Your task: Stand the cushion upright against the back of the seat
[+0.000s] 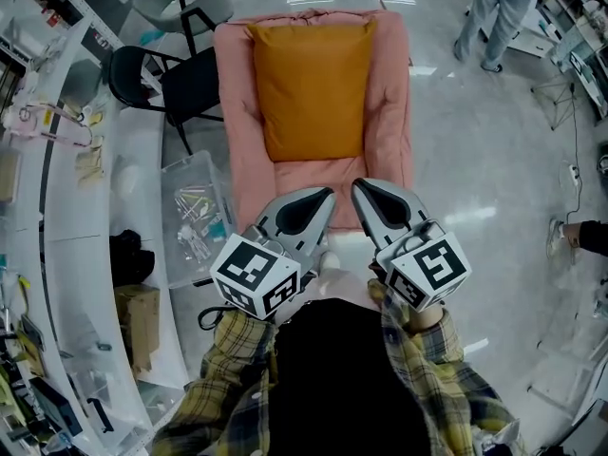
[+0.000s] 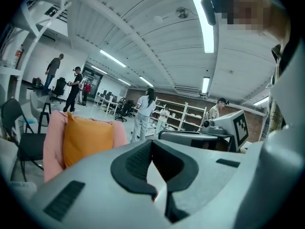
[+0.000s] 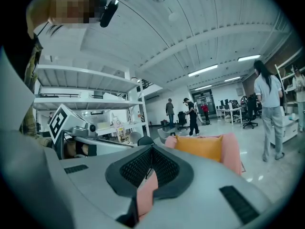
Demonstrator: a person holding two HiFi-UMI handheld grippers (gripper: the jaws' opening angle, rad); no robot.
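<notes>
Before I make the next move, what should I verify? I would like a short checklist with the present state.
1. Orange cushion stands upright against the back of the pink seat: ok.
2. Left gripper shut, nothing between its jaws: ok.
3. Right gripper shut, nothing held: ok.
4. Both grippers apart from the cushion: ok.
5. Cushion will stay up without support: cannot tell.

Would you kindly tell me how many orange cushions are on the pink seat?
1. The cushion stands upright against the back of the seat, centred between its sides. No other shows, though a flat one behind it would be hidden.
</notes>
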